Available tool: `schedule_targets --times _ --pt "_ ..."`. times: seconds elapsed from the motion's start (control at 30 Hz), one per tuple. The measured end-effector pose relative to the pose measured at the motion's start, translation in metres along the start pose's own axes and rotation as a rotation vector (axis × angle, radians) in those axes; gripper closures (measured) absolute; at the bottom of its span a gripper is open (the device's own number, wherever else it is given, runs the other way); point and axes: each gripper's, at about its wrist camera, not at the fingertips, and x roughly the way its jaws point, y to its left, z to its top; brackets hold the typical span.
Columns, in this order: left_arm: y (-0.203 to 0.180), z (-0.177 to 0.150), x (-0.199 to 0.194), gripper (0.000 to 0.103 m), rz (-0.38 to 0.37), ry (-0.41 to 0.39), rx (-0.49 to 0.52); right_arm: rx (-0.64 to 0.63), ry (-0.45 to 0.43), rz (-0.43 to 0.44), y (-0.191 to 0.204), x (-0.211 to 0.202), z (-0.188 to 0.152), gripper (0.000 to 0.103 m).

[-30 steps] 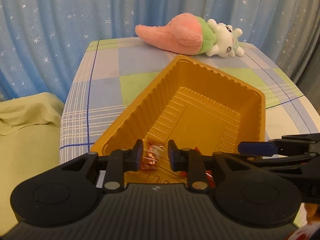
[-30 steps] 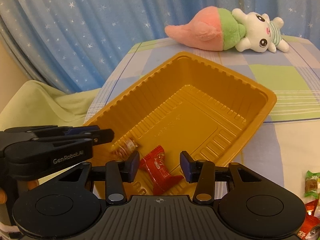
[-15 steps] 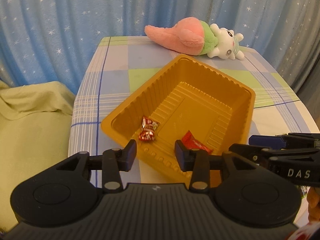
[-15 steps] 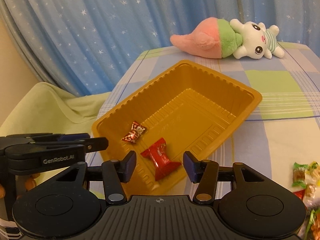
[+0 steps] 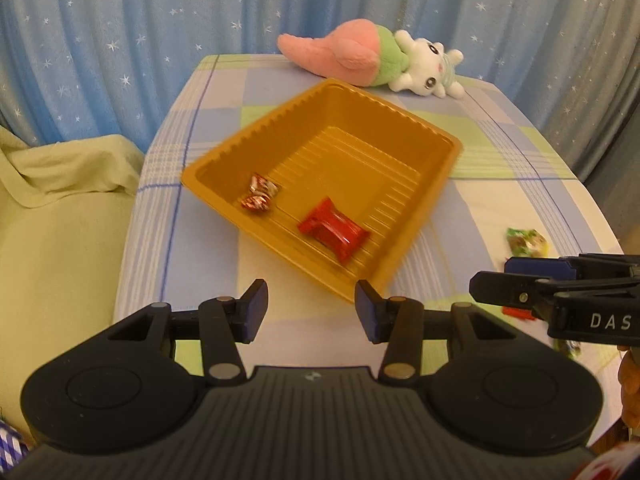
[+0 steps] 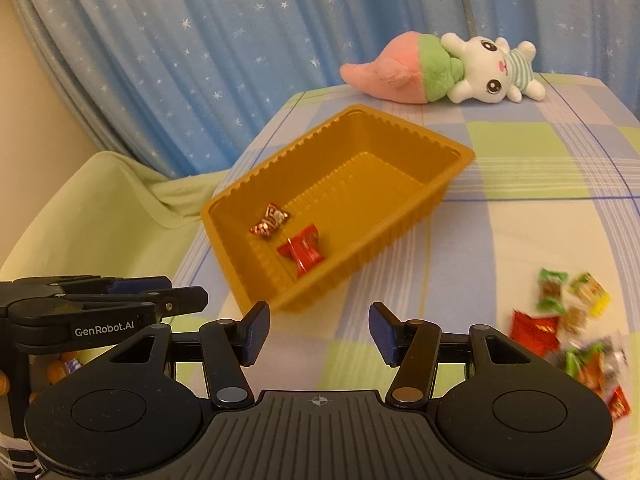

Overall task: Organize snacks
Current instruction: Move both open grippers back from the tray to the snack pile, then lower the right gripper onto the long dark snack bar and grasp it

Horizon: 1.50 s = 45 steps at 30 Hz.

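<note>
An orange plastic tray (image 5: pixel 432 204) (image 6: pixel 448 184) sits on the checked tablecloth. Inside it lie a small red-and-silver candy (image 5: pixel 258 196) (image 6: pixel 270 220) and a red snack packet (image 5: pixel 334 230) (image 6: pixel 302 250). My left gripper (image 5: pixel 311 310) is open and empty, held back from the tray's near corner. My right gripper (image 6: pixel 319 334) is open and empty, also short of the tray. A pile of loose wrapped snacks (image 6: pixel 568 328) lies on the cloth to the right; one green packet (image 5: pixel 526 242) shows in the left wrist view.
A pink-and-white plush toy (image 5: pixel 372 60) (image 6: pixel 440 68) lies at the table's far end. A blue starred curtain (image 5: pixel 160 40) hangs behind. A pale green cloth (image 5: pixel 52 208) covers something left of the table. Each gripper appears at the other view's edge (image 5: pixel 560 296) (image 6: pixel 92 308).
Both grippers have pulled back and up from inside the tray and opened wider. The candy and the red packet now lie loose in the tray.
</note>
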Motion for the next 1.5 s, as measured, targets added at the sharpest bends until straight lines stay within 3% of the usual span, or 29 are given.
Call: schedule_targets --times 0.27,0.83,1.37,1.5 --pt "-0.047 -0.025 -0.009 0.059 -0.029 0.024 0.022 0.009 0.024 -0.024 -0.030 -0.040 -0.033 0.048" --pt "-0.149 -0.050 0.006 0.059 -0.139 0.080 0.148 0.171 0.008 -0.181 -0.120 -0.116 -0.082 0.048" --pt "-0.171 -0.049 0.025 0.059 -0.122 0.083 0.173 0.159 -0.024 -0.215 -0.144 -0.107 -0.086 0.048" --pt "-0.169 -0.048 0.031 0.059 -0.111 0.090 0.170 0.136 -0.026 -0.208 -0.144 -0.097 -0.081 0.056"
